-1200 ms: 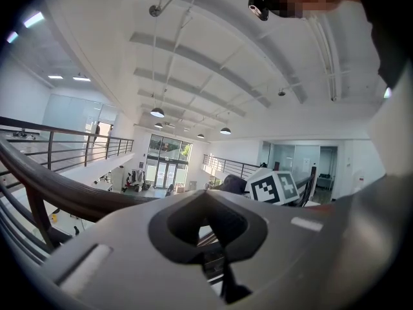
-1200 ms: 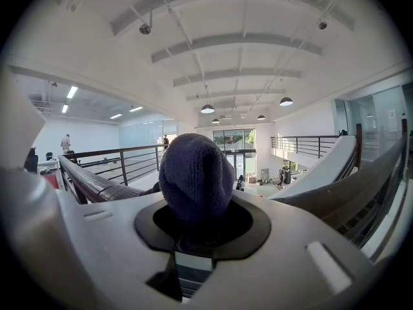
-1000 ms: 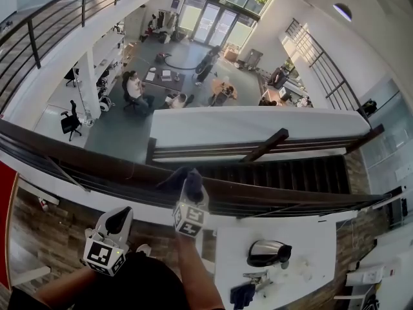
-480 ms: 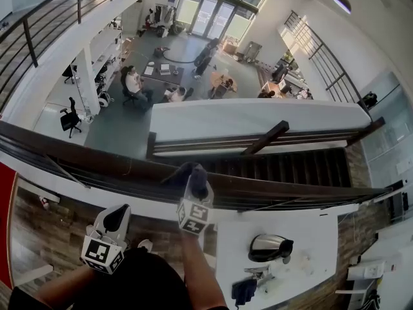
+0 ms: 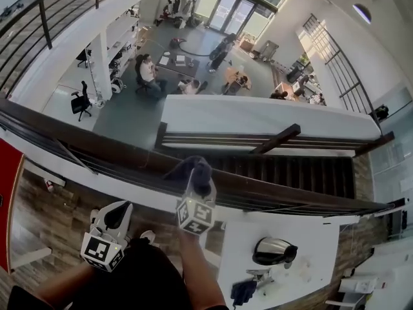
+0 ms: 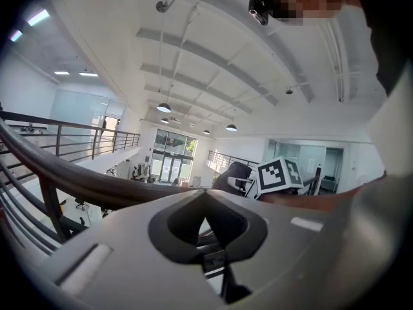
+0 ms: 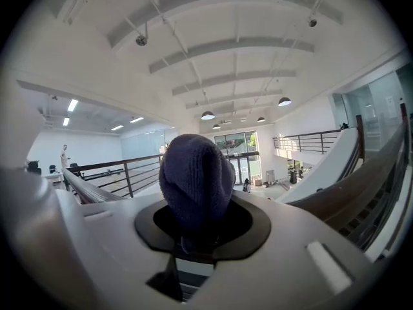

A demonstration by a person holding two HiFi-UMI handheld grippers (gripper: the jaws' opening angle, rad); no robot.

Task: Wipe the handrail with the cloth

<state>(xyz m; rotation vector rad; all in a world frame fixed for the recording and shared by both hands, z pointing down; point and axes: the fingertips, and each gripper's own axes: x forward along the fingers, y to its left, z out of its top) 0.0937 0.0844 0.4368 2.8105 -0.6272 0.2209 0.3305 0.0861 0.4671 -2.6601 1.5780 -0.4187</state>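
Both jaws of the right gripper [image 5: 197,185] pinch a bunched dark-blue knit cloth [image 7: 195,179] on the dark handrail [image 5: 77,141]. Bare rail stretches both ways. The left gripper [image 5: 117,217] hangs below, jaws together.

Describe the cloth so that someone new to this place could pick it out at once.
Find the long dark handrail that crosses the head view from left to right. About midway along it, the right tongs hold a small bundle at the rail: that is the cloth. It is the only soft, dark blue knitted thing there; the left tongs, lower down, hold nothing.
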